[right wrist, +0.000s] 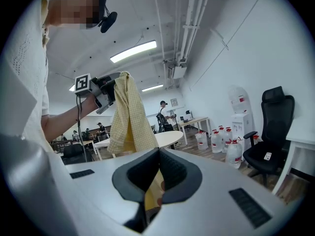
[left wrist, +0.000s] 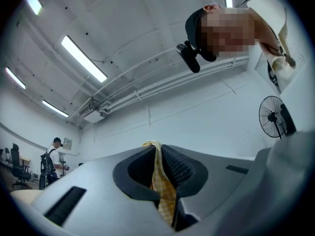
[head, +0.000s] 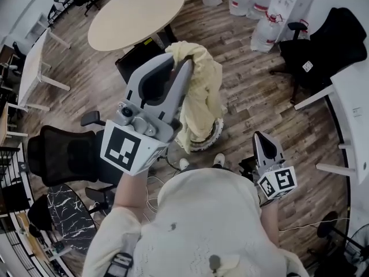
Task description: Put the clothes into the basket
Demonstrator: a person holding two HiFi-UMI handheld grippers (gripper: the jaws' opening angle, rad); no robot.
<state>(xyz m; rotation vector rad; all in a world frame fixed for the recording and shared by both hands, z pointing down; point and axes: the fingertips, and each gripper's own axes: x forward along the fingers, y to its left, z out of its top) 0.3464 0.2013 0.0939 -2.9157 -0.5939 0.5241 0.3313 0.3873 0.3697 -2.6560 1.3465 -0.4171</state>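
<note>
My left gripper (head: pixel 185 63) is raised in front of me, shut on a yellow checked garment (head: pixel 200 97). The cloth hangs down from the jaws over a round white basket (head: pixel 212 133) on the floor. In the left gripper view, the fabric (left wrist: pixel 165 191) is pinched between the pads, at the left gripper (left wrist: pixel 156 145). The right gripper view shows the same garment (right wrist: pixel 129 117) dangling from the left gripper (right wrist: pixel 114 86). My right gripper (head: pixel 260 136) is low at my right side, jaws together, with no cloth hanging from it. A yellow patch shows below the pads of the right gripper (right wrist: pixel 158 151); I cannot tell what it is.
A round table (head: pixel 135 13) stands beyond the basket. Several water bottles (head: pixel 265 30) and a black office chair (head: pixel 323 45) are at the far right, beside a white desk (head: pixel 354 114). Another black chair (head: pixel 63 154) is at my left. People stand in the background.
</note>
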